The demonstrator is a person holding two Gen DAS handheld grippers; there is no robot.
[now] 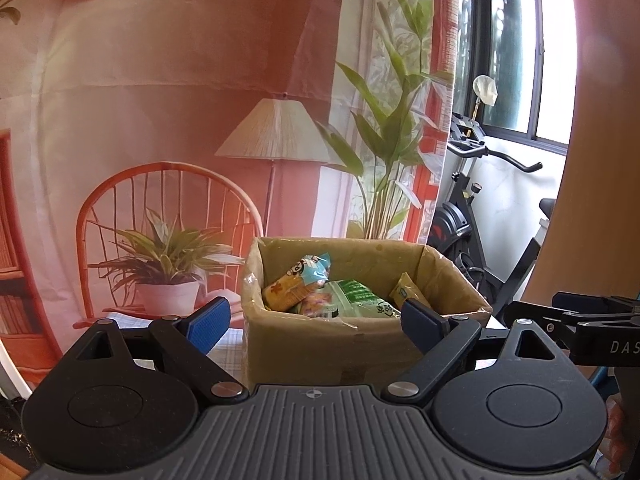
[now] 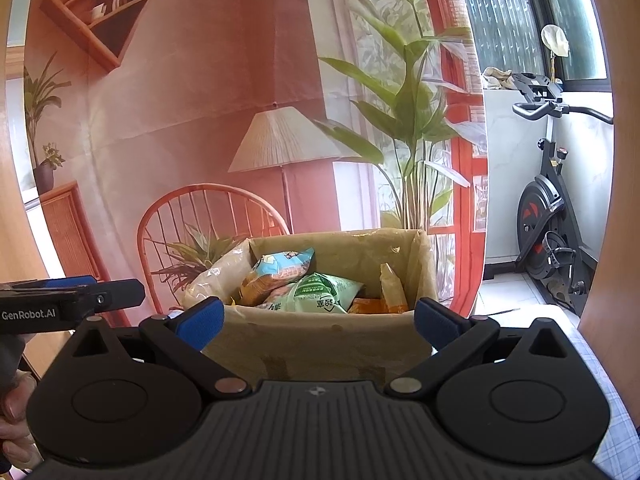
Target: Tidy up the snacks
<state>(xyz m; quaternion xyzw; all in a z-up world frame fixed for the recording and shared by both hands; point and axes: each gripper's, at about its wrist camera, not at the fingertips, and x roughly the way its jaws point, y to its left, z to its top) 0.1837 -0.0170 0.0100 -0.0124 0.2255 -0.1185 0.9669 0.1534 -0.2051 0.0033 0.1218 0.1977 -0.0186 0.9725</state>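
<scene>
Left gripper (image 1: 316, 320), nearest lens: blue pads spread wide, nothing between, straddling near wall of cardboard box (image 1: 320, 352). Right gripper (image 2: 316, 320): likewise released, empty, before same box. Inside box: green snack packet (image 2: 320, 294) at centre; blue-and-orange packet (image 2: 276, 274) left of it; yellow packet (image 2: 392, 290) against right wall. Behind box: printed room backdrop (image 2: 200, 120). Right of box: exercise bike (image 2: 552, 208).

- An open cardboard box (image 2: 320, 344) is standing upright.
- A green packet (image 2: 320, 294) is lying inside, a blue-and-orange packet (image 2: 276, 270) leaning above, a yellow one (image 2: 390, 286) at right.
</scene>
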